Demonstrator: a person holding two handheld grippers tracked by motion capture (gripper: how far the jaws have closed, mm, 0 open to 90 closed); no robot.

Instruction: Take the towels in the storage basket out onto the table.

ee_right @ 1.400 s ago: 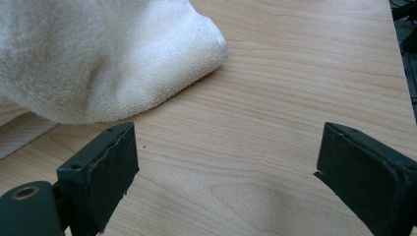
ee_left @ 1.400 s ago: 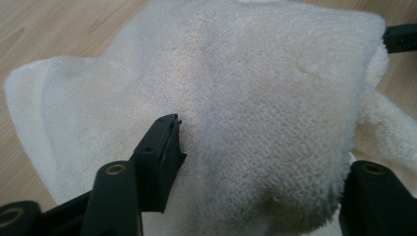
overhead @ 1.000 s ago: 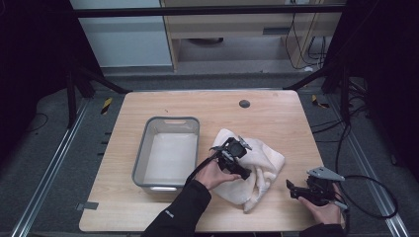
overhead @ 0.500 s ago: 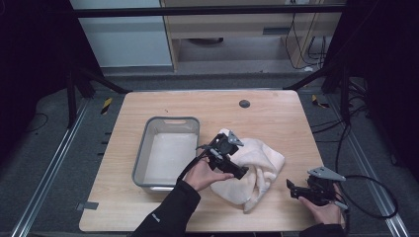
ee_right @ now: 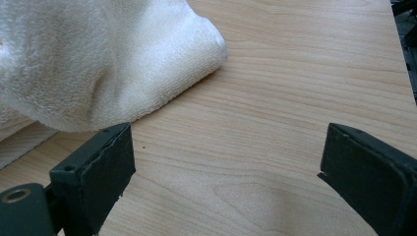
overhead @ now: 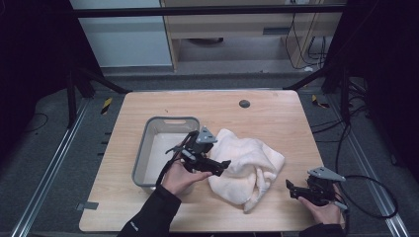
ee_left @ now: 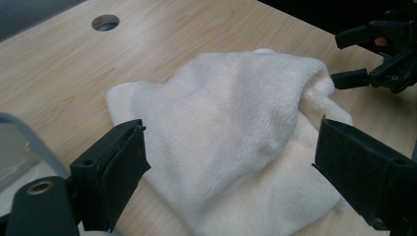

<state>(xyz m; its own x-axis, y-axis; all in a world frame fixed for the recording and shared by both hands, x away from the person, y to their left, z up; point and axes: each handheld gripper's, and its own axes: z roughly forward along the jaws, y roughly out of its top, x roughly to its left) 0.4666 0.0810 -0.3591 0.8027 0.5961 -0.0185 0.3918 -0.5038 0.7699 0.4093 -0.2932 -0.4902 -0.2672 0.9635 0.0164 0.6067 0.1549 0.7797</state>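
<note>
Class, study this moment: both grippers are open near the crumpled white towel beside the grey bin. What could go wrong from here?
1. The towel lies bunched in thick folds; the left gripper, jaws open over it, might pinch only a top layer, so the rest would drag or slip.
2. The grey bin sits close beside the left hand; a swing could knock it.
3. The right gripper hovers over bare table beside the towel's edge, so closing there would likely miss the cloth.
</note>
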